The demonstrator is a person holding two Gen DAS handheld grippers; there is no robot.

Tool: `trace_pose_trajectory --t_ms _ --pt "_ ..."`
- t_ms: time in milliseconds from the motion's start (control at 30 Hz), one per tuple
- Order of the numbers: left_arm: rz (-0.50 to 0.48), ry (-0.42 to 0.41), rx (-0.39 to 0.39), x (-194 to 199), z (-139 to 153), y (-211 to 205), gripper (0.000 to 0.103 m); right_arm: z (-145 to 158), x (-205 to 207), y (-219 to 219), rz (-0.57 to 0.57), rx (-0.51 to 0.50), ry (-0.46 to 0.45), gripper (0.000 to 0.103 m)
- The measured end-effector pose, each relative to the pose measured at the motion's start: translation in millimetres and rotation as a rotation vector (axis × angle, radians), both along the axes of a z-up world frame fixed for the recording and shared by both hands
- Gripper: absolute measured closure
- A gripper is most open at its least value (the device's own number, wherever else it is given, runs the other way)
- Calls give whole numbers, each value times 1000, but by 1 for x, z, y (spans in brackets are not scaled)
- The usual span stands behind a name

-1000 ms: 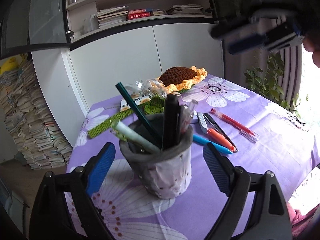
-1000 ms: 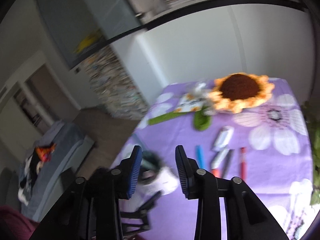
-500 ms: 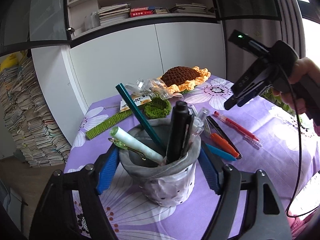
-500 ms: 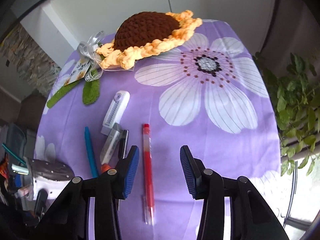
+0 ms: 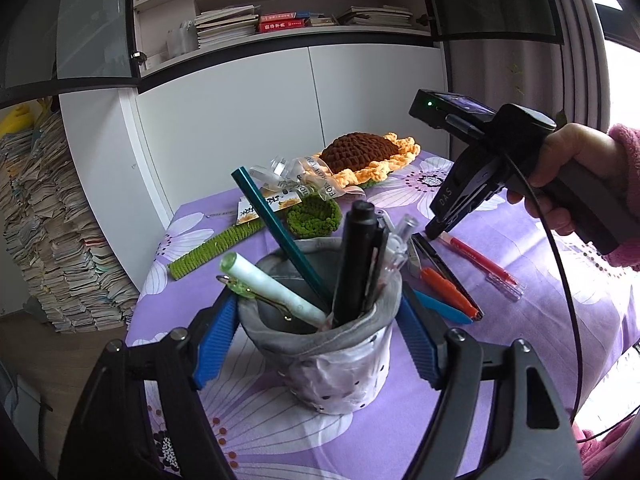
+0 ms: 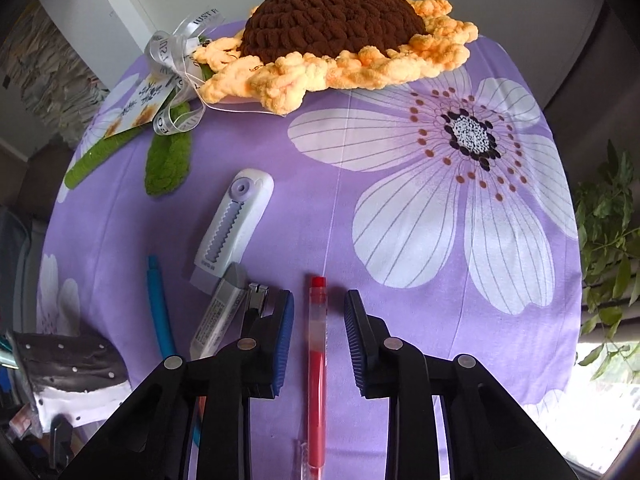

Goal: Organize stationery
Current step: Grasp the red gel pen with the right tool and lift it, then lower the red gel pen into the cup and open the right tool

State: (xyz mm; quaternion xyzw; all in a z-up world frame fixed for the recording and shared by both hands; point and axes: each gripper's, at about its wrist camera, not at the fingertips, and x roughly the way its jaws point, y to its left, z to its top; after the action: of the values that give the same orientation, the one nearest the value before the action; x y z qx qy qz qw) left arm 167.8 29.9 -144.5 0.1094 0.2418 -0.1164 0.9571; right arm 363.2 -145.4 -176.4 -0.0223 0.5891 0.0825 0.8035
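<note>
- Looking from the left: left tongs [image 5: 316,344] are clamped on the cup [image 5: 328,340], which already has some pens in it.
- From the right: right tongs [image 6: 319,340], just closing, stand apart around the red pen [image 6: 317,344] on the table [image 6: 400,184], not yet squeezing it. More pens wait beside.
</note>
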Motion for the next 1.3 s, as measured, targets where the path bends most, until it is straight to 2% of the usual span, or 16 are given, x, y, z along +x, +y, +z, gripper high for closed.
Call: trace_pose_trajectory --t_ms 33,167,267,433,567,667,767,933,1133,1300 --pt "0 0 0 0 0 0 29 0 3 1 2 -9 -3 93" --pt "-2 -1 4 0 0 -1 29 1 3 5 12 -7 -10 93" --pt "-5 1 7 0 0 -1 29 22 -8 0 -9 35 -79 93" --pt "-7 -5 8 -1 -1 0 29 86 -56 -5 51 167 -251 93" --pt "-12 -8 10 -4 -1 0 29 139 -94 12 138 239 -412 93" --pt "-7 -5 14 -5 -1 -1 29 170 -120 28 205 264 -528 93" --pt "-6 1 11 -4 -1 -1 29 190 -137 43 271 300 -585 93" --pt "-5 1 8 -5 -1 -1 29 199 -155 58 342 316 -628 93" --pt "-5 6 8 -6 -1 -1 29 180 -148 75 381 323 -554 93" --pt "-4 8 4 -6 -1 -1 29 161 -146 87 405 268 -513 93"
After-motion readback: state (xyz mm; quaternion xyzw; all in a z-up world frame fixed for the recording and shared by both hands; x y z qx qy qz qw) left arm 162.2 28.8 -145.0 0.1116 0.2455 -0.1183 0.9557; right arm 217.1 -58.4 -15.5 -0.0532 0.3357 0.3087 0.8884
